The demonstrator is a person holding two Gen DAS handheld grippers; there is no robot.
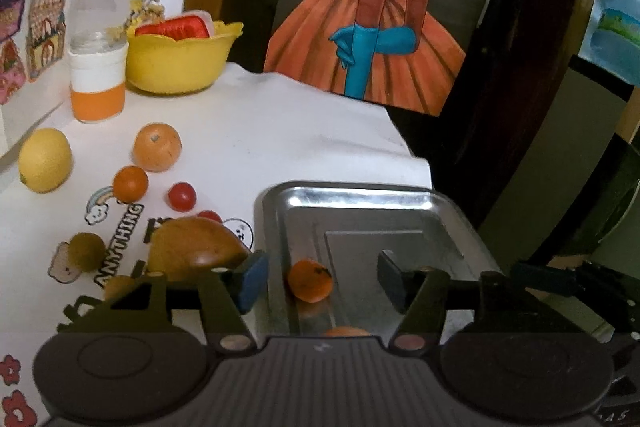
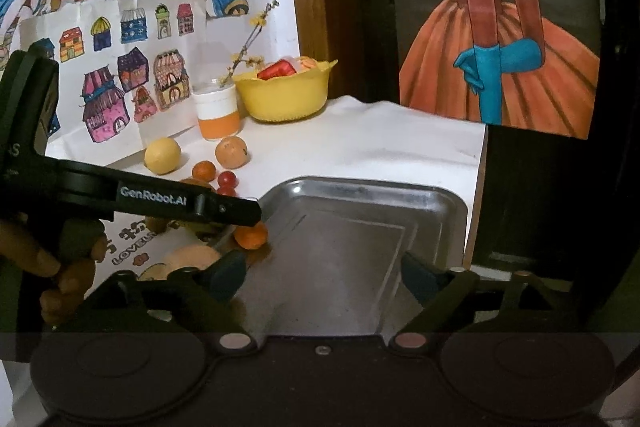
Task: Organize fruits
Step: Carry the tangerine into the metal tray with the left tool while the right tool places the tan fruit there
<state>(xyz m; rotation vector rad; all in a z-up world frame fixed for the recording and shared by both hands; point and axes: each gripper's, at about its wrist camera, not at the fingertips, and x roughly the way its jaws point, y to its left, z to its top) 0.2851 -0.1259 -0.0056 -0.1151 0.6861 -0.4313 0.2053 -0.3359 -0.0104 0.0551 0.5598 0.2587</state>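
Fruit going on the tray (image 1: pixel 360 199)

Both grippers, left (image 1: pixel 318 277) and right (image 2: pixel 322 273), are wide open; an orange (image 1: pixel 310 281) sits on it.

1. The tray (image 1: pixel 348 201) is plain shiny silver metal.
2. The small fruit (image 1: pixel 310 280) in the tray is orange with a dark speck.
3. The lemon (image 1: pixel 45 160) is pale yellow.
4. The orange (image 1: pixel 157 147) is dull peach-orange; the little one (image 1: pixel 130 183) beside it is brighter.
5. The tomato (image 1: pixel 182 196) is glossy red.
6. The bowl (image 1: pixel 182 61) is yellow, with something red inside.
7. The cup (image 1: pixel 97 85) is white above and orange below.
8. The tablecloth (image 1: pixel 280 131) is white, with cartoon prints and black lettering.
9. The poster (image 1: pixel 372 27) shows an orange pleated skirt and blue gloves.
10. The left gripper's pads (image 1: pixel 252 281) are blue.
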